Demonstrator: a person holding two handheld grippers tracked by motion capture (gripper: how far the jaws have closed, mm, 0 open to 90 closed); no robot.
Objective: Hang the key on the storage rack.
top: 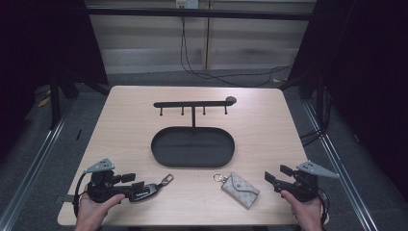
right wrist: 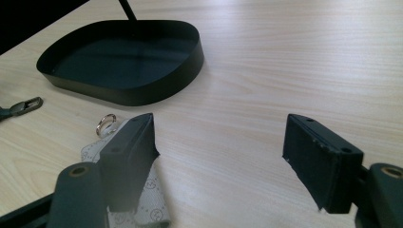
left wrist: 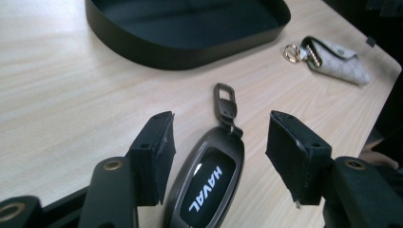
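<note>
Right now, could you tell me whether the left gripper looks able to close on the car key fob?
Probably yes: the car key fob lies flat between the open jaws of the left gripper, with nothing in between.

The table [top: 120,125] is evenly lit from overhead; surroundings at three and nine o'clock are left dark; near jaws are blurred.

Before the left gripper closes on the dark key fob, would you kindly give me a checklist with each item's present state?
1. Dark grey oval key fob marked HAVAL lies between the left gripper jaws: ok.
2. Pads clear of the fob, jaws open: ok.
3. Fob's metal clip free on the light wooden table: ok.
4. Black oval tray under the hook rack unobstructed: ok.
5. Right gripper open, over the patterned grey key pouch: ok.
</note>
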